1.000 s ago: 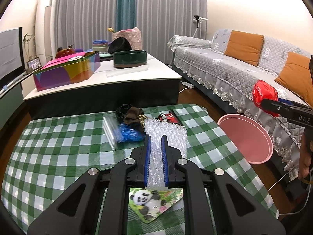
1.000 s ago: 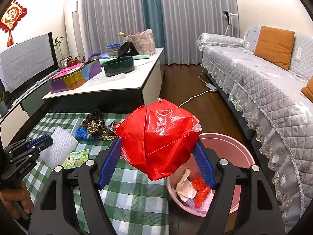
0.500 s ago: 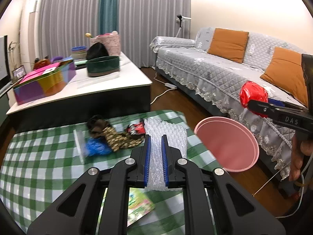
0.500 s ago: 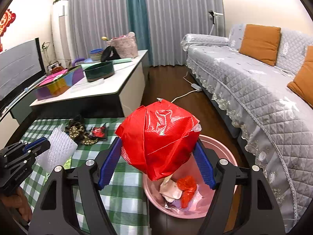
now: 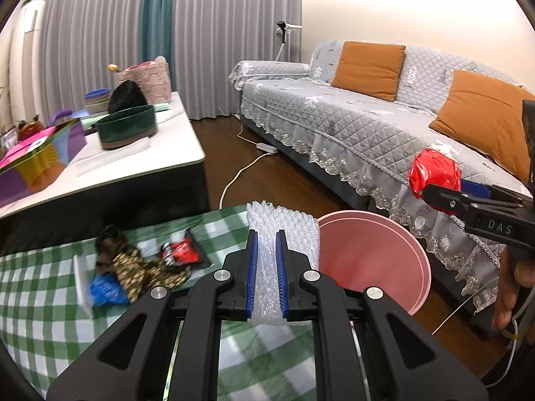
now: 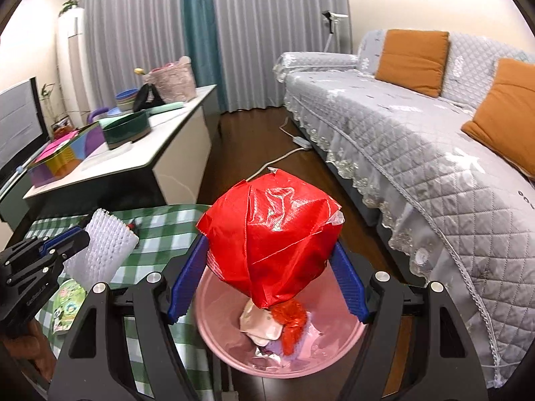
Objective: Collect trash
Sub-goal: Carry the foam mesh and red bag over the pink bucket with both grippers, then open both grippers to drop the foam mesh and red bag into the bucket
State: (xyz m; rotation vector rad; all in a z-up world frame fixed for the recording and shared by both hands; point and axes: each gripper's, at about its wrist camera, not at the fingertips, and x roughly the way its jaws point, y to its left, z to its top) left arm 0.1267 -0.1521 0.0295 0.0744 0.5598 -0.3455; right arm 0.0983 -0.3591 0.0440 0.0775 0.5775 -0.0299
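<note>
Both loads are in the air. The right hand-held gripper point(image 6: 267, 280) is clamped wide on a crumpled red wrapper point(image 6: 271, 237), and it hangs right above the pink bin point(image 6: 334, 354) — the bin's open mouth shows straight beneath it, with paper and a red scrap already at the bottom. The left hand-held gripper point(image 5: 266, 267) is pinched nearly shut on a sheet of bubble wrap point(image 5: 284, 227), held over the table point(image 5: 40, 300) edge just beside the bin, not yet above its mouth.

So this looks like the drop-off step. For the right, the call seems simple: open the jaws and let the wrapper fall inside the rim. The left needs to carry the bubble wrap across to above the bin first, then release — it is light and floppy, so letting go low and well inside the rim would be safer.

More trash waits on the table, away from the bin: a small red packet point(image 5: 182, 252), a blue scrap point(image 5: 105, 289) and a panda-print pack point(image 6: 67, 307).
</note>
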